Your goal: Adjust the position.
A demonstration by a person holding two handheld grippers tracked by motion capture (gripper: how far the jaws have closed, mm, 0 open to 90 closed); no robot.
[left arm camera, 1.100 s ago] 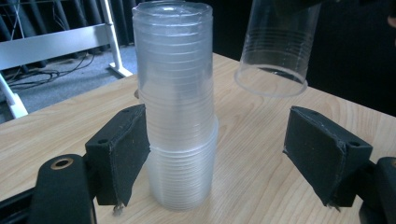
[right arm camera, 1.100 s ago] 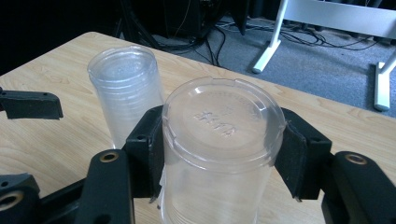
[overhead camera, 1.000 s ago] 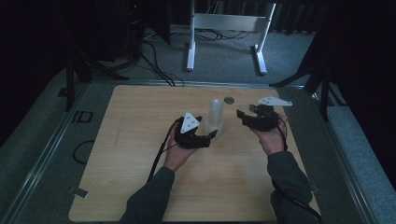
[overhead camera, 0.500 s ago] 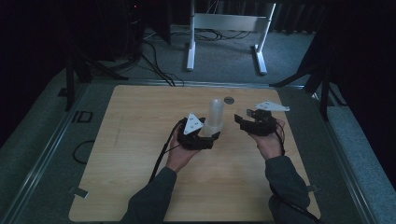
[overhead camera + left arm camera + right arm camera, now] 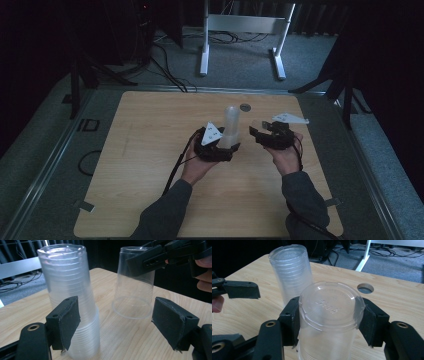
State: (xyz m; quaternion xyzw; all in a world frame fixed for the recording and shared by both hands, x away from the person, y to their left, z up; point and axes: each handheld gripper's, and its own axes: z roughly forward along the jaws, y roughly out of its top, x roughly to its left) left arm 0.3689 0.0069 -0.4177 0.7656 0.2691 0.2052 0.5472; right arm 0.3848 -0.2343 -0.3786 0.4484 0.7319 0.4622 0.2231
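Observation:
A tall stack of clear plastic cups [image 5: 231, 124] stands upside down in the middle of the wooden table [image 5: 150, 150]. My left gripper [image 5: 229, 146] is open at the foot of the stack. In the left gripper view the stack [image 5: 70, 297] stands against the left pad [image 5: 66, 320], and the right pad [image 5: 172, 322] is well clear of it. My right gripper [image 5: 258, 131] is shut on a single upside-down clear cup [image 5: 329, 322], with a pad on each side. That cup [image 5: 133, 285] hangs just right of the stack, its rim close to the tabletop.
A small round hole [image 5: 244, 107] is in the table behind the stack. A white metal stand [image 5: 240, 30] and cables lie on the floor beyond the far edge. Bare wood stretches to the left and toward the near edge.
The right gripper with its cup has shifted slightly toward the stack. The left gripper and the stack have kept still.

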